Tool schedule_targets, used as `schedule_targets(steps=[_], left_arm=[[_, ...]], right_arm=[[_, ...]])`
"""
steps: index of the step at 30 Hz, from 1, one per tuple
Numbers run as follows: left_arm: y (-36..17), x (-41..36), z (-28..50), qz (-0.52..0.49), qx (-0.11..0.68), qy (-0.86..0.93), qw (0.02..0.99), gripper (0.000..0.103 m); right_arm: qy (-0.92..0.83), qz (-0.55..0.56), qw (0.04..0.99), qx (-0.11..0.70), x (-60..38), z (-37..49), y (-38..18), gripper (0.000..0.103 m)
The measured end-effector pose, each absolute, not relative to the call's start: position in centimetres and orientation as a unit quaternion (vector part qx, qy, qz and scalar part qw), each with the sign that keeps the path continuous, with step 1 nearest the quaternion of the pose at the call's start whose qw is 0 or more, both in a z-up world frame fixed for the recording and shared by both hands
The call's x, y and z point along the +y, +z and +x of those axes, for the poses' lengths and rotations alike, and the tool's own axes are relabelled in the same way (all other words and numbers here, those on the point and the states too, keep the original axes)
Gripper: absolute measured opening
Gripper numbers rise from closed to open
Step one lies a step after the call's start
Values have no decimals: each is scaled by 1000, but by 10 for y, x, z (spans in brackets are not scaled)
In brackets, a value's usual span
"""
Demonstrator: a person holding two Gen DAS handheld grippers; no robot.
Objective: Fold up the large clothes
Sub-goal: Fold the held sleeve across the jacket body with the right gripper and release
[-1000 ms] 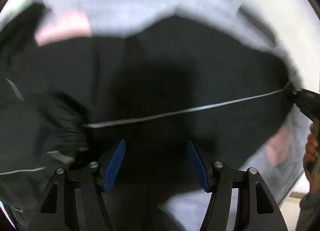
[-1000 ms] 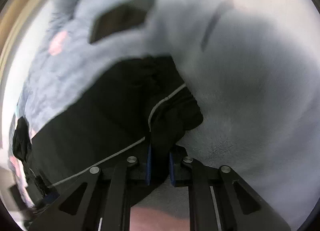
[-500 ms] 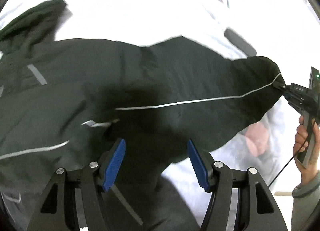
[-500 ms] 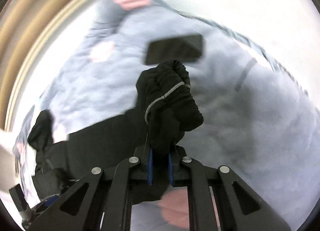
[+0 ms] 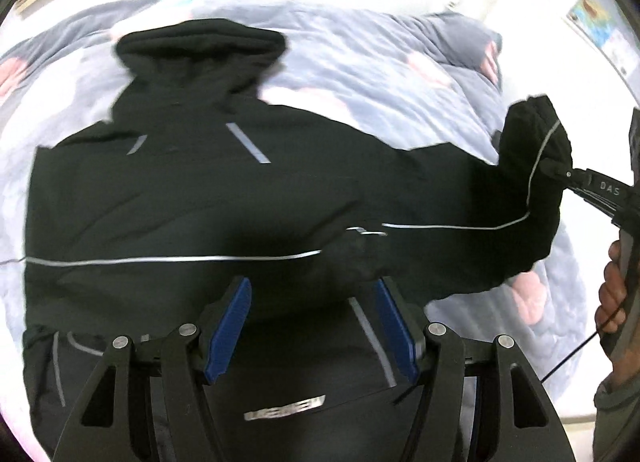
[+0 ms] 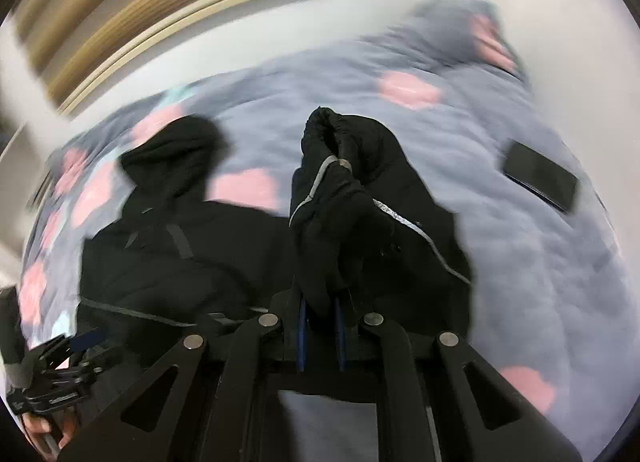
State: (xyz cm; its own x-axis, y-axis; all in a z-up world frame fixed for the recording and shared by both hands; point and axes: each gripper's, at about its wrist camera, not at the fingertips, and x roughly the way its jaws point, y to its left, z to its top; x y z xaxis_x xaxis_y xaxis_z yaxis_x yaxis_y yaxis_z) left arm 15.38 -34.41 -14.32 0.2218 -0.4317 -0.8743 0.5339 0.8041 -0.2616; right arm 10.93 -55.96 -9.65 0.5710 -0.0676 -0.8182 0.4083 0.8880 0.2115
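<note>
A black hooded jacket (image 5: 180,198) with thin grey reflective stripes lies spread on a blue-grey blanket with pink patches (image 5: 360,62), hood at the far side. My left gripper (image 5: 312,318) is open and empty, hovering over the jacket's lower body. My right gripper (image 6: 320,326) is shut on the cuff of the jacket's sleeve (image 6: 340,198) and holds it lifted above the bed. In the left wrist view the right gripper (image 5: 560,172) pinches the sleeve end (image 5: 532,150) at the far right. The left gripper (image 6: 72,346) shows at the lower left of the right wrist view.
A dark phone (image 6: 540,182) lies on the blanket to the right of the sleeve. A wooden headboard or wall trim (image 6: 160,22) runs along the far side of the bed. A hand (image 5: 612,294) holds the right gripper's handle.
Both grippers have pulled back and risen, so the whole jacket and hood now show. The right gripper has carried the sleeve cuff up and out to the right.
</note>
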Motion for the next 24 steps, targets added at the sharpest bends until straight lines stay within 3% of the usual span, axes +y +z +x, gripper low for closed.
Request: schedule_targets(steps=[6,13,21,24], left_arm=[[-149,-289,169,17,541,-271,796,66],[-165,-236,180,-13,553,-216,805,66],[-188,-208,178,-25,574,-176,799,66],[-193,-207,184,-29,579,-176,796,66]], right_arm=[[-32,142,877,457,-453,169,-91,14],[50,98,848,519,-344,251,-156,14],[49,59,788,611,-314,284,-256,19],[73,88,782,613,-325,279,-253,28]])
